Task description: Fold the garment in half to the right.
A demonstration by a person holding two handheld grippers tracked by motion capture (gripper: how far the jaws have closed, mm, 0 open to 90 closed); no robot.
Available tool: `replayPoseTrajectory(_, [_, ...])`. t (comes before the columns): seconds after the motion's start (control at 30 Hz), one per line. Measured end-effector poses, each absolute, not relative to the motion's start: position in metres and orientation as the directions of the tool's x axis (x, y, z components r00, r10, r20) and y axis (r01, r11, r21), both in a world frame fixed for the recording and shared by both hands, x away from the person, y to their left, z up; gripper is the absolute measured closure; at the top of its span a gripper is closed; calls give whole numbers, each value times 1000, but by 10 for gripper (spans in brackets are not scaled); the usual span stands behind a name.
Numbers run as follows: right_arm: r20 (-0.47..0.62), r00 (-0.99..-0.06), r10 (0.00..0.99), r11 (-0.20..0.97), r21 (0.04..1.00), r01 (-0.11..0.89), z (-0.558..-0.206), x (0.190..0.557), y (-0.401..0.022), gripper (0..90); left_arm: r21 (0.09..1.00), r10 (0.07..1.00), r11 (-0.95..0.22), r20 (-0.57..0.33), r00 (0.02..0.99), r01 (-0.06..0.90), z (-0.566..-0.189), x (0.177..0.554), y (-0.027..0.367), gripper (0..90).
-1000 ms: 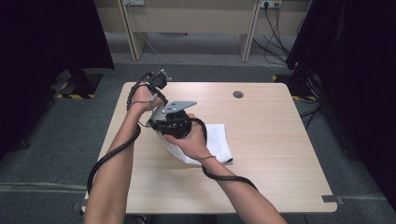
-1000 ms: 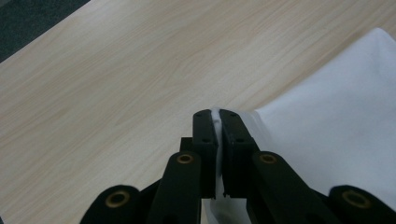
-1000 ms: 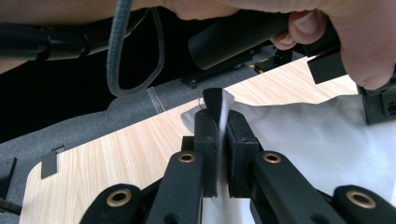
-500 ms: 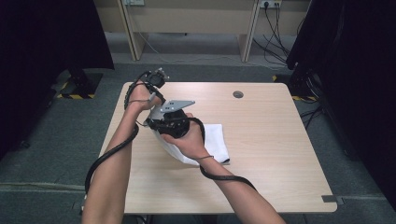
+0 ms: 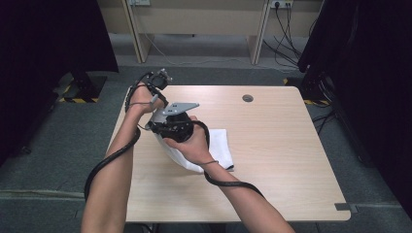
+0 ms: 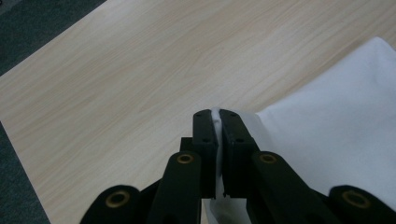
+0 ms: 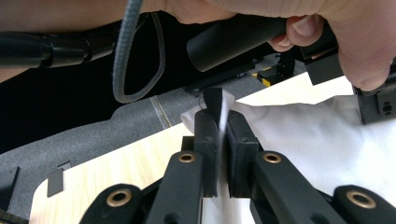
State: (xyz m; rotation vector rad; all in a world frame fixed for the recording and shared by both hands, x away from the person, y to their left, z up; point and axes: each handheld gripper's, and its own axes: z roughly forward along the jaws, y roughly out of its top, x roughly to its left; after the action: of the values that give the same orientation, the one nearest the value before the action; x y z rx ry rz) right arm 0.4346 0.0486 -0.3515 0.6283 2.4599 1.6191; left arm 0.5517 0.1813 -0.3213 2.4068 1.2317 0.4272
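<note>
Both my grippers pinch the white cloth (image 5: 214, 145) at its left end, near the table's (image 5: 291, 160) left side. My left gripper (image 6: 218, 116) is shut on one edge and my right gripper (image 7: 219, 116) on another, close together, so I think I can lift and fold it neatly.

The cloth (image 5: 214, 145) is plain white, with no print. The tabletop (image 5: 291, 145) is pale beige wood grain with fine darker streaks and a small grey round cap (image 5: 248, 98). Both tools, left (image 6: 217, 122) and right (image 7: 217, 122), are black with brass-coloured rivets; the right one bears a grey plate (image 5: 179, 107). The cables (image 5: 109, 158) are black. The floor (image 5: 53, 141) is dark grey carpet, and yellow-and-black striped tape (image 5: 77, 100) lies on it.
</note>
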Motion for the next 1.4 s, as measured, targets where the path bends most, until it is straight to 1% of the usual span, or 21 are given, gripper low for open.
replayPoseTrajectory(0.37, [122,-904,410,330,904,272,-350,435,51,854,482,822,-528,84,563,699,-319,552,182,854])
replayPoseTrajectory(1.4, [123,-907,403,315,912,264,-343,434,61,854,471,829,-531,114,548,705,-307,550,189,854])
